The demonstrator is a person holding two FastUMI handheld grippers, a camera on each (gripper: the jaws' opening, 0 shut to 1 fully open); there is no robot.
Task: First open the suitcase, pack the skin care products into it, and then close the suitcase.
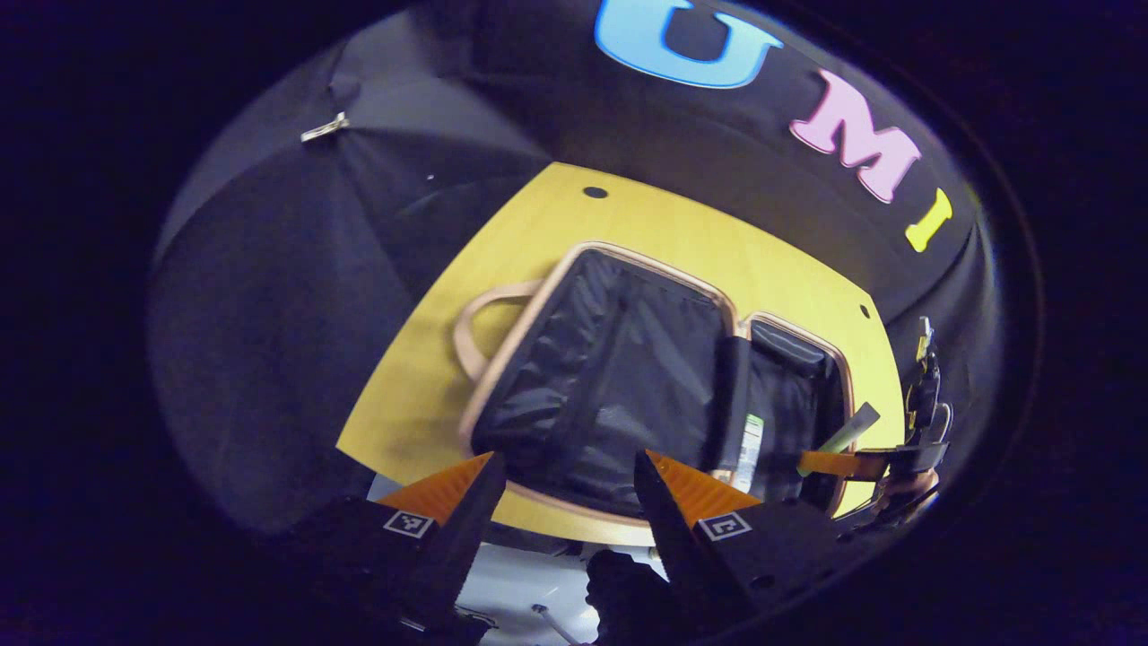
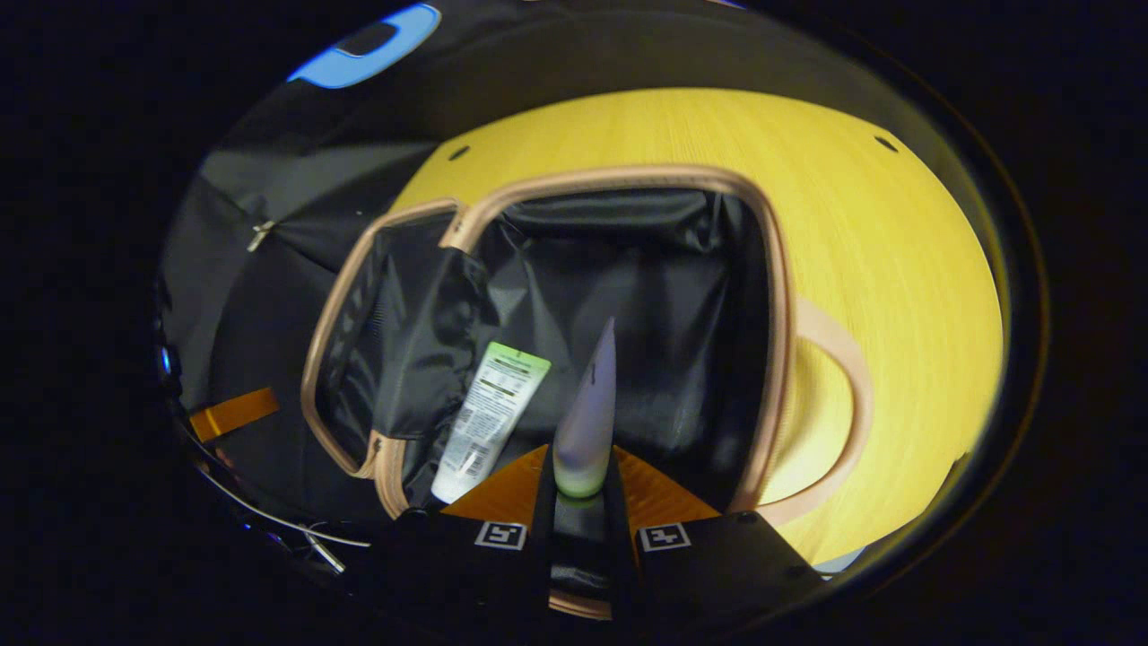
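The table (image 2: 897, 269) carries the suitcase (image 1: 619, 377), lid laid open. One tube (image 2: 489, 417) lies inside it on the lining. The right gripper (image 2: 581, 484) clamps a second tube (image 2: 587, 422) above the interior. The left gripper (image 1: 565, 511) is released, grasping nothing.

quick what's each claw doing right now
Left claw: open, holding nothing, above the near edge of the open suitcase.
Right claw: closed on a skin care tube, over the suitcase where another tube already lies.
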